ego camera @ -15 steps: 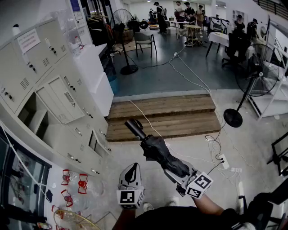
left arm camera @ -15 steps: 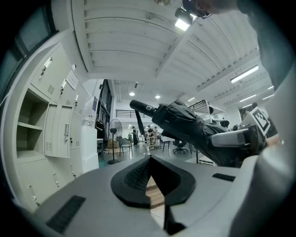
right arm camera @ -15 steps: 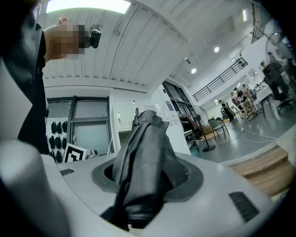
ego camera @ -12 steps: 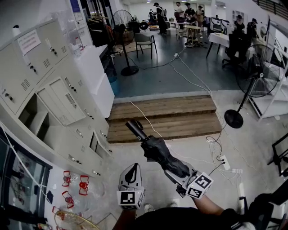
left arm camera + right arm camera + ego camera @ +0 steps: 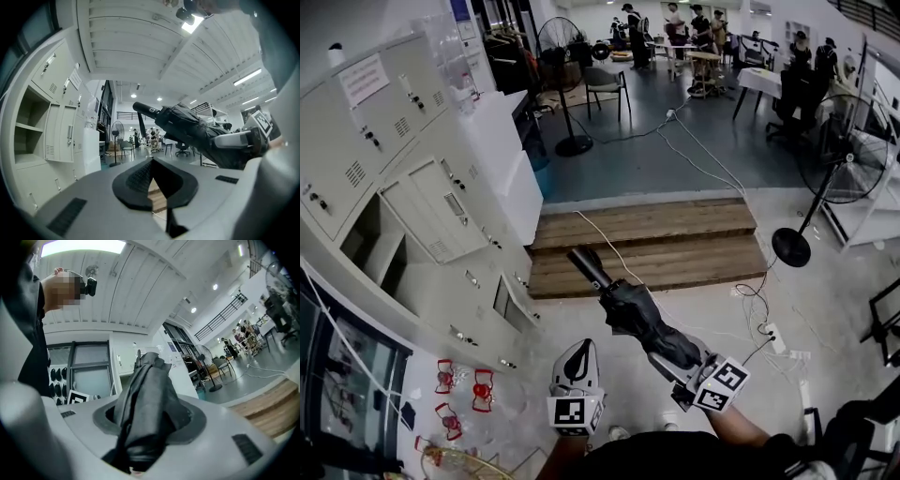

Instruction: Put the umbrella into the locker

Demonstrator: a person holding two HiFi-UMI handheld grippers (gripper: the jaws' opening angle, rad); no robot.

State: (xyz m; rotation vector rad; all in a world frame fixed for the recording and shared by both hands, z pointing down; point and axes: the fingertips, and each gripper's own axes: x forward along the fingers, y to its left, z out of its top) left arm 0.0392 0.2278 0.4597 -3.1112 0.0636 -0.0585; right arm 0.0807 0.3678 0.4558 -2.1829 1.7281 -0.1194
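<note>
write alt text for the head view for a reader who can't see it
From above, the right gripper grips a folded black umbrella pointing forward, with grey lockers on the left, one compartment standing open. The left gripper beside it holds nothing. Beyond lie wooden steps and standing fans.

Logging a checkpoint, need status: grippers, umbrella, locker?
Right gripper shut on folded umbrella. Left gripper shut, empty. Open locker compartment at left, umbrella not yet in; nothing seen blocking.

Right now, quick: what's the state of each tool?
Left tool: closed, nothing in it.
Right tool: closed on the folded black umbrella.
</note>
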